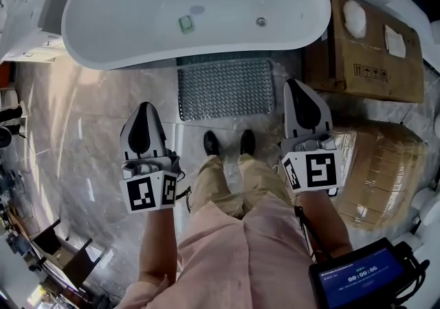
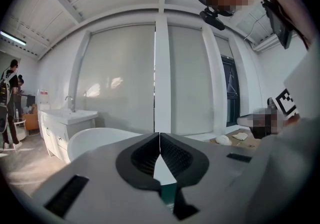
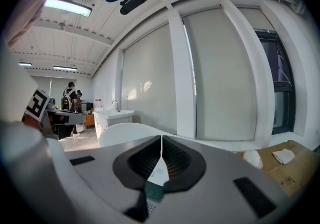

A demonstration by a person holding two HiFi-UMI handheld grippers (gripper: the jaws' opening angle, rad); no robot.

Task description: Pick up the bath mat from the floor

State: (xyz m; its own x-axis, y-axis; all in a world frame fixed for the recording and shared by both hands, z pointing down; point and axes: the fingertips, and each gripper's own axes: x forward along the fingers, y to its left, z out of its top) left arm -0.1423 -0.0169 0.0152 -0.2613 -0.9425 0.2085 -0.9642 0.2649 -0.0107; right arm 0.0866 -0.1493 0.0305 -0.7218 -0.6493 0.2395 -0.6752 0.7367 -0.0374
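The gray bath mat (image 1: 225,89) lies flat on the floor (image 1: 82,115), upper middle of the frame, just under the white tub (image 1: 192,5). The left gripper (image 1: 143,111) and the right gripper (image 1: 297,87) — both squeezed tight, nothing inside — sit lower, one each side.

The bath mat (image 1: 225,89) is grey with a dotted grid — the bathtub (image 1: 124,12) white, the floor (image 1: 75,135) veined beige-grey, the box (image 1: 371,60) brown.
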